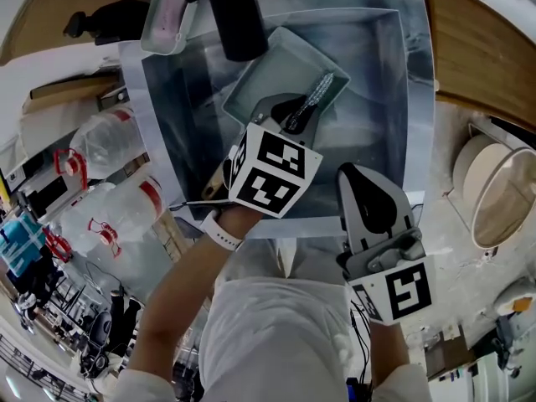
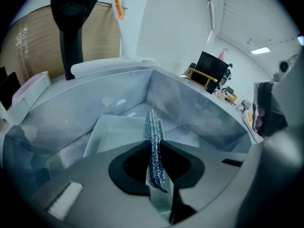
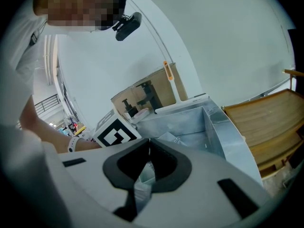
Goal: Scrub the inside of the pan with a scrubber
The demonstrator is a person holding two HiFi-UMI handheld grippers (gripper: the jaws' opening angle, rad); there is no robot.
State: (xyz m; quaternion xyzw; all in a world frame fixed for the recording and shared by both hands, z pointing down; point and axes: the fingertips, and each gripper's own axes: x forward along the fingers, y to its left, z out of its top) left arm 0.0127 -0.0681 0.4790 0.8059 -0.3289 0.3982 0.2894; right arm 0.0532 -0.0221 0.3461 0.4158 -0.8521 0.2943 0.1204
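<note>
A rectangular metal pan [image 1: 268, 69] lies tilted in the steel sink [image 1: 416, 99]. My left gripper [image 1: 296, 117] hangs over the pan's near side, shut on a strip of silvery steel-wool scrubber [image 1: 316, 95] that sticks out past the tips toward the pan's far corner. In the left gripper view the scrubber [image 2: 152, 127] stands upright between the closed jaws of the left gripper [image 2: 153, 145], with the pan [image 2: 116, 132] just beyond. My right gripper [image 1: 356, 174] sits at the sink's near rim, to the right of the left one. In its own view the right gripper [image 3: 149, 141] is shut and holds nothing.
A black faucet [image 1: 234, 15] rises over the far side of the sink, with a pale tub [image 1: 163, 19] to its left. A wooden board [image 1: 477, 48] lies to the right, round dishes [image 1: 494, 191] below it. Plastic bags [image 1: 109, 141] crowd the left.
</note>
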